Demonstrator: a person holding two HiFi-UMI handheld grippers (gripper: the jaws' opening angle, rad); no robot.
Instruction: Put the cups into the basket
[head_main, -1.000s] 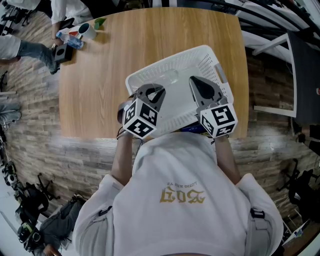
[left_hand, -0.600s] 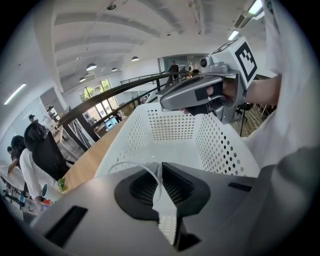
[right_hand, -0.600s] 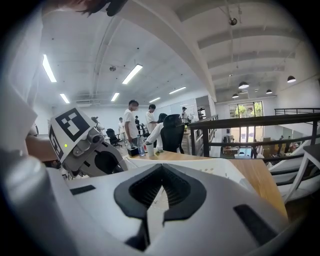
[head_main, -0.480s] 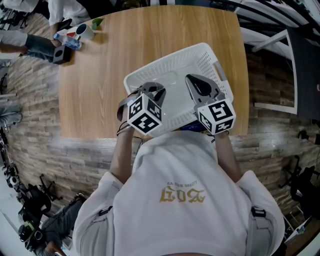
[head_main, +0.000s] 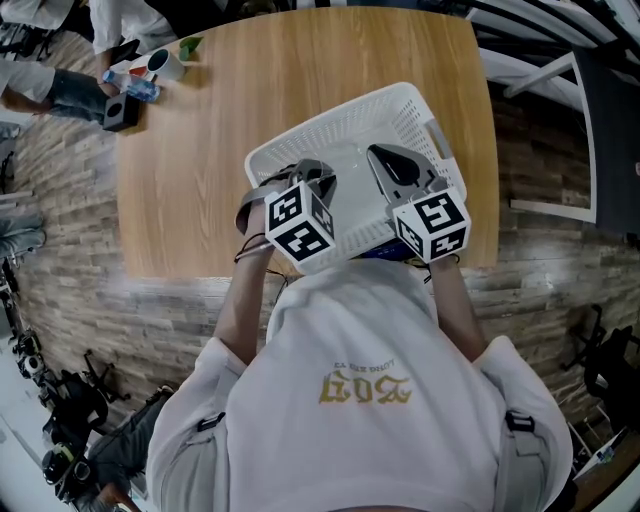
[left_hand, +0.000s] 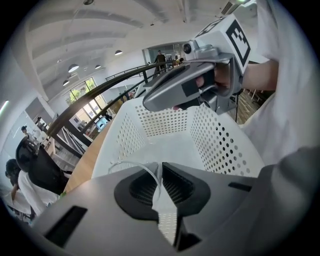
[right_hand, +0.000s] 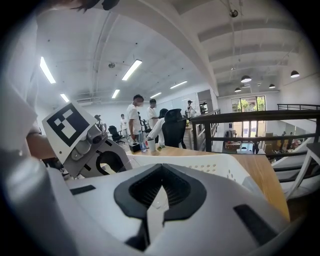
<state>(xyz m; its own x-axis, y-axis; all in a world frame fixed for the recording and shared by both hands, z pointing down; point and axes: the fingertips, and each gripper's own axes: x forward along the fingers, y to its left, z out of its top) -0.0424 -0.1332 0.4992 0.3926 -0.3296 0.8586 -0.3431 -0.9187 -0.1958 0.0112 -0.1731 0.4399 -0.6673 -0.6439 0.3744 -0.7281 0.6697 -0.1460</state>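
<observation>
Left gripper (left_hand: 159, 168) is pinching a clear cup (left_hand: 131, 164) by its rim, mouth sideways, straight above the floor of the white basket (left_hand: 220, 145); right gripper (right_hand: 161, 175), jaws closed on nothing, is hovering alongside.

bright ceiling lights (right_hand: 131, 70), fisheye-warped edges, soft shadows

The right gripper (right_hand: 159, 194) is sitting with its jaws pressed together and nothing between them. The left gripper (right_hand: 102, 156) is hanging just to its left by the white basket (right_hand: 216, 169). Beyond, people (right_hand: 135, 119) are standing near a white mug (right_hand: 151, 145) at the far end of the wooden table (right_hand: 261, 176).
</observation>
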